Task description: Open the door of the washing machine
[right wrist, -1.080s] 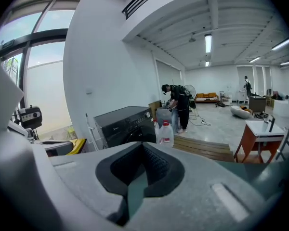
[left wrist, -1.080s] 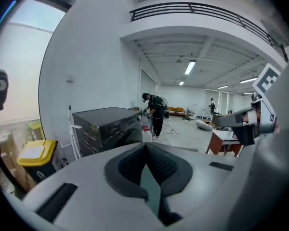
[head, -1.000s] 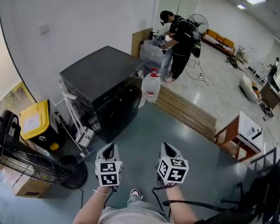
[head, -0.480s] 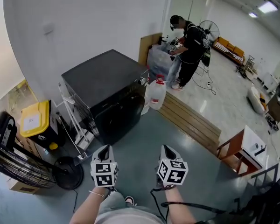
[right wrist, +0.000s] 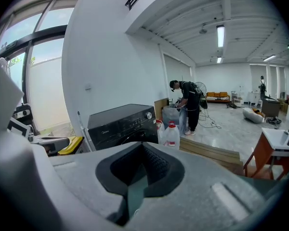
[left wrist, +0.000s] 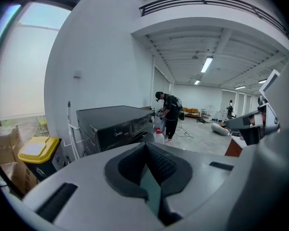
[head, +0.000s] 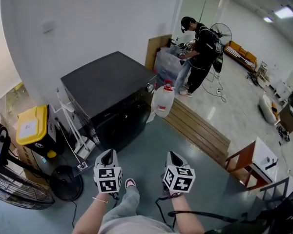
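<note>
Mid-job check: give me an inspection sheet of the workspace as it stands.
Surface: grey floor.
Job's things: black washing machine by the wall, door looks shut.
Clutter: water jug, yellow-lidded bin, fan, white rack.
Grippers: left gripper and right gripper both shut, empty, short of the machine.
Cables: black cord behind the right gripper.
Surroundings: person standing beyond the machine; wooden planks.

The black washing machine [head: 110, 89] stands against the white wall [head: 88, 23], its front-facing door [head: 124, 126] shut.
</note>
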`<state>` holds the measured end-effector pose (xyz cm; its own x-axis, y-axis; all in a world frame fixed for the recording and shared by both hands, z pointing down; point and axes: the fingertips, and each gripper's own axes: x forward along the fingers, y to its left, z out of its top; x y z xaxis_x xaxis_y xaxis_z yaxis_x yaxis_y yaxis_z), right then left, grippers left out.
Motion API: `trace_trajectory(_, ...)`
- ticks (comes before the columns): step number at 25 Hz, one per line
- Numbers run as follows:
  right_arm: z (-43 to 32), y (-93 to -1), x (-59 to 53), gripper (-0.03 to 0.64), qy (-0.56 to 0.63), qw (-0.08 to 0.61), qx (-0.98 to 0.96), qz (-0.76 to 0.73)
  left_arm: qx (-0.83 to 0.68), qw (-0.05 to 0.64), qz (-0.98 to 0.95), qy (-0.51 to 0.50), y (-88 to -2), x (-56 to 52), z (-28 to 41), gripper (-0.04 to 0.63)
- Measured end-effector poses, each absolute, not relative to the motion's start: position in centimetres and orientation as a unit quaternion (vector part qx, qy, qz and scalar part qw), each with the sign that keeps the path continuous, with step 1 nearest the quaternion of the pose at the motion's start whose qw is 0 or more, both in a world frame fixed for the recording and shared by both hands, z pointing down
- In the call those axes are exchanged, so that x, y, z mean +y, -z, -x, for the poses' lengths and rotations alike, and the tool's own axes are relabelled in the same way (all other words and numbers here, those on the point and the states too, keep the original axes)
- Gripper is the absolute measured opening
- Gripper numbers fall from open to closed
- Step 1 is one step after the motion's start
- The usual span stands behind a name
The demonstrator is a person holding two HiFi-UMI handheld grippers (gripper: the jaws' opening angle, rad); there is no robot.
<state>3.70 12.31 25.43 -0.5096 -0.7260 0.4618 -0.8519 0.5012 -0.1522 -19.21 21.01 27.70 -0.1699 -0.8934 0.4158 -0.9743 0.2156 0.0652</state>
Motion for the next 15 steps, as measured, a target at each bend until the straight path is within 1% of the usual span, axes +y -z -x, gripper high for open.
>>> trace_trajectory(7, -0.6, -24.0, 6.1, 0.005, -0.157, 0.181, -0.856, -0.458, -0.767, 0.197, -0.603, -0.099, -28.0, 15.5, 21.7, -0.003)
trace_trajectory(15, 5.8, -24.2, -1.0, 0.005, -0.134, 0.203, -0.878, -0.413, -0.783, 0.212, -0.580, -0.077, -29.6, 9.7, 25.8, -0.003)
